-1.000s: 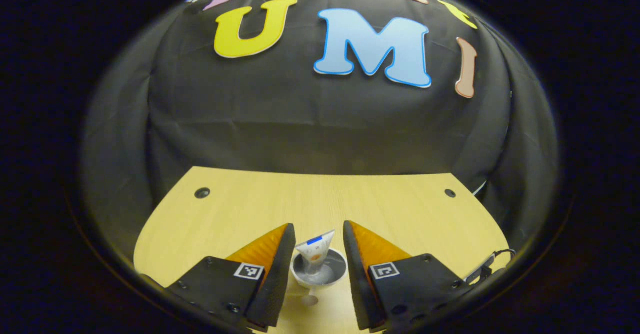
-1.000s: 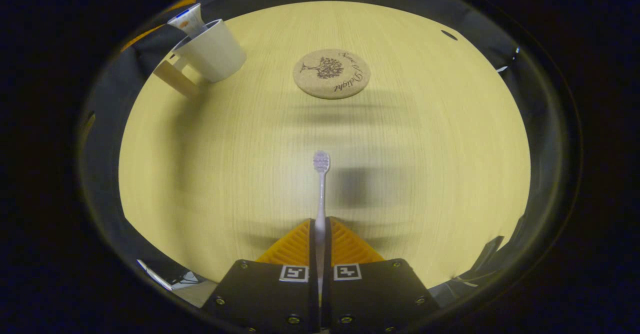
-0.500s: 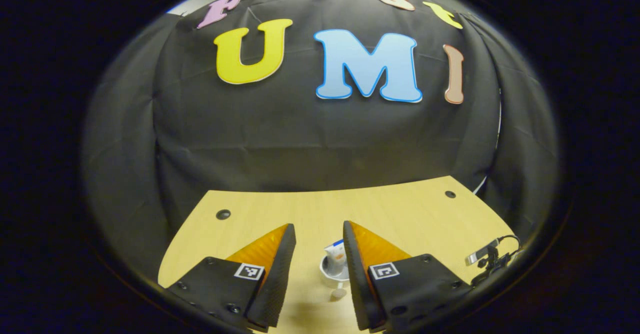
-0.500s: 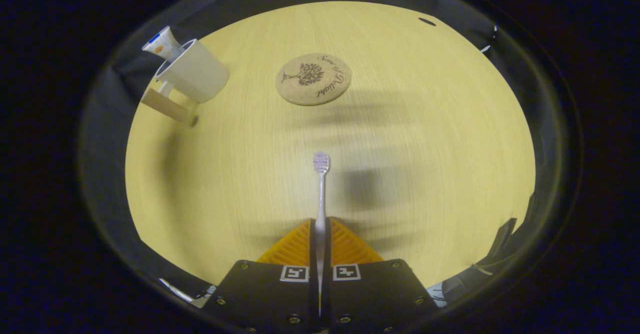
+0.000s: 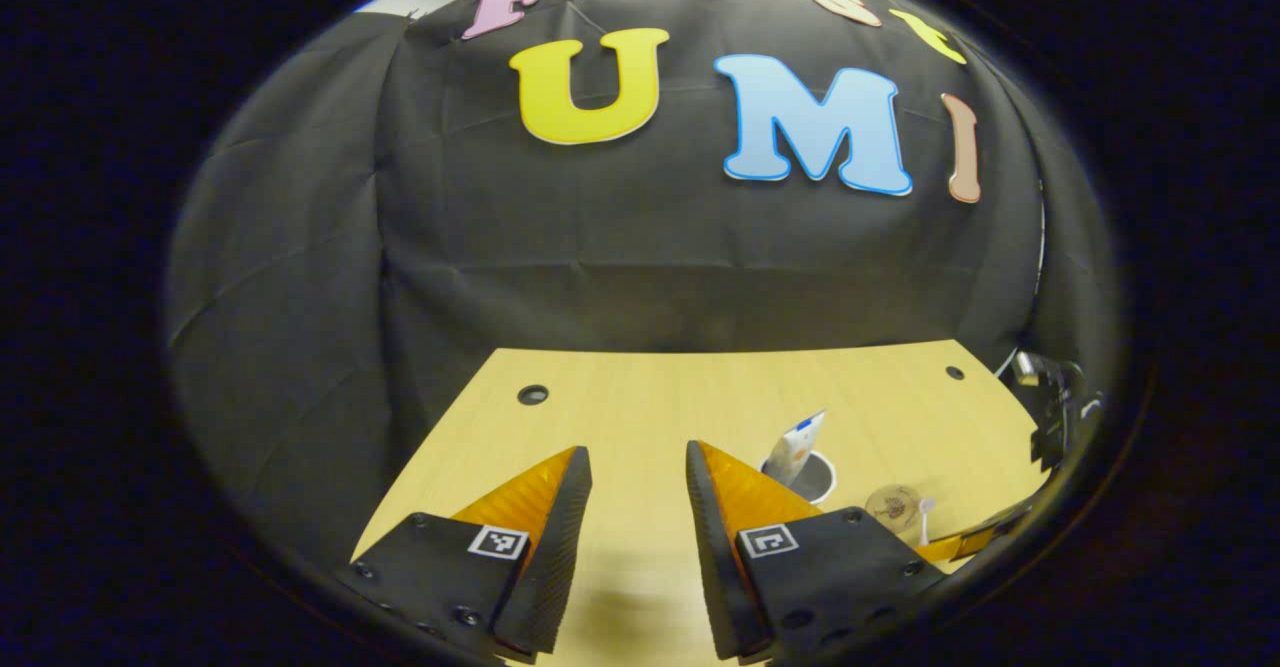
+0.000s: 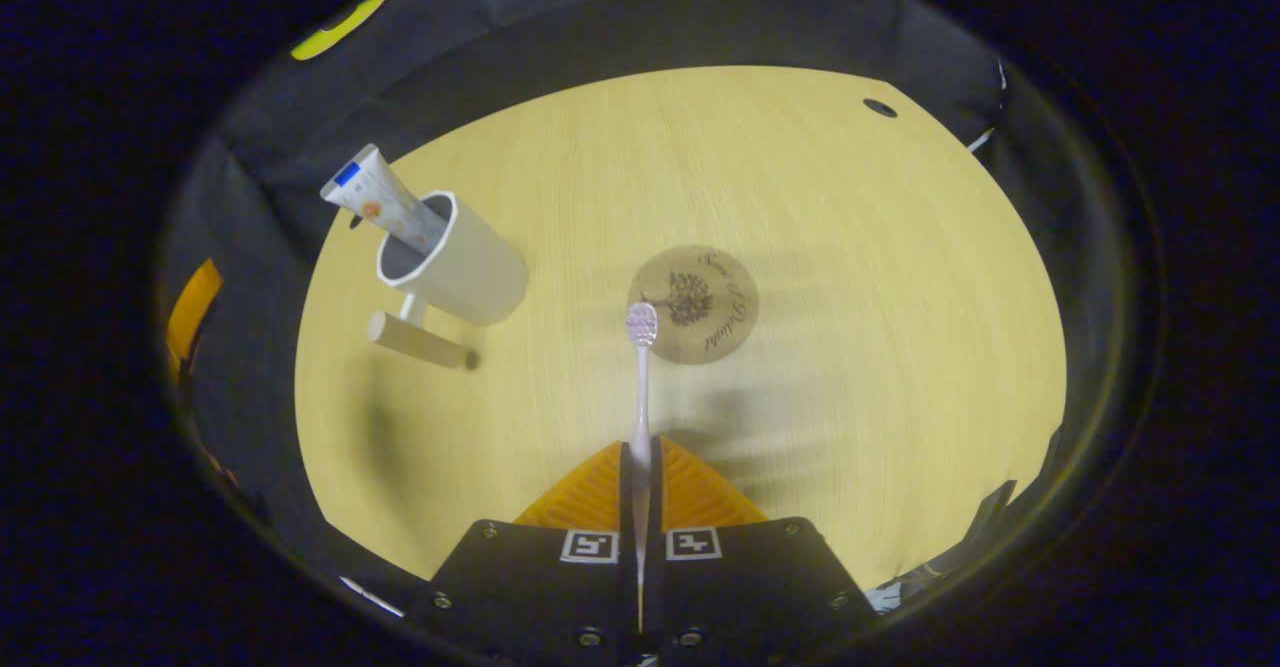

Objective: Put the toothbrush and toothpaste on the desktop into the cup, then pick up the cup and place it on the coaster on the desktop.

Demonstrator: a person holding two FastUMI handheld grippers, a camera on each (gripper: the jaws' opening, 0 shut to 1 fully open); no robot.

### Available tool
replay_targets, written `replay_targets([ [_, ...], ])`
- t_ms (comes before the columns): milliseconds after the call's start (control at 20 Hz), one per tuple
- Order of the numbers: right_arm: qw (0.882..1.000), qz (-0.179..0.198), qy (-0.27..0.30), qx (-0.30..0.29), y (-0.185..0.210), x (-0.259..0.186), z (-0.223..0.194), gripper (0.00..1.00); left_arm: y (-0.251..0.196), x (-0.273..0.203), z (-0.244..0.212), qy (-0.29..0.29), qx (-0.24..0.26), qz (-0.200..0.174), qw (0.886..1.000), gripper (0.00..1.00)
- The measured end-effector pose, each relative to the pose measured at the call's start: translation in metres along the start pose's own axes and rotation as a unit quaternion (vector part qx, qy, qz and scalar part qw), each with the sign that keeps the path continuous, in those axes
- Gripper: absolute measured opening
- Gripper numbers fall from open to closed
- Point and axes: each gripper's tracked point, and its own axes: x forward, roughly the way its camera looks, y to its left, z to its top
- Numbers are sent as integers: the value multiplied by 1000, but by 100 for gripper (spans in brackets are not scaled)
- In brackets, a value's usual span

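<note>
In the right gripper view my right gripper (image 6: pixel 640 445) is shut on the handle of a pale toothbrush (image 6: pixel 640 387), whose head hangs over the near edge of the round cork coaster (image 6: pixel 705 302). To the left stands a white cup (image 6: pixel 470 272) with a wooden handle (image 6: pixel 415 339) and a toothpaste tube (image 6: pixel 375 197) leaning in it. In the left gripper view my left gripper (image 5: pixel 638 459) is open with nothing between its fingers. The cup (image 5: pixel 812 475) with the toothpaste tube (image 5: pixel 797 442) stands to its right, and beyond it lie the coaster (image 5: pixel 893 507) and the toothbrush head (image 5: pixel 926 509).
The pale wooden table (image 6: pixel 850 247) has cable holes near its back corners (image 5: pixel 532 394) (image 6: pixel 880 107). The black cloth wall (image 5: pixel 640 267) rises behind it. A small device on a stand (image 5: pixel 1050 397) sits at the table's right edge.
My left gripper has drawn back and to the left, so the cup went from between its fingers to their right. My right gripper has carried the toothbrush forward, over the coaster's near edge.
</note>
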Motion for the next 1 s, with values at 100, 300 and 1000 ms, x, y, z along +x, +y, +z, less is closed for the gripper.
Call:
replay_targets([
  [100, 1000, 10, -22, -2, 17, -7, 30, 3, 23, -7, -10, 6, -9, 18, 1000, 67],
  [300, 997, 29, -76, -11, 43, -34, 101, 3, 67, -23, -34, 24, -27, 56, 998, 67],
  [1000, 975, 32, -219, 8, 108, -9, 222, 3, 175, -107, -103, 78, -88, 183, 976, 67],
])
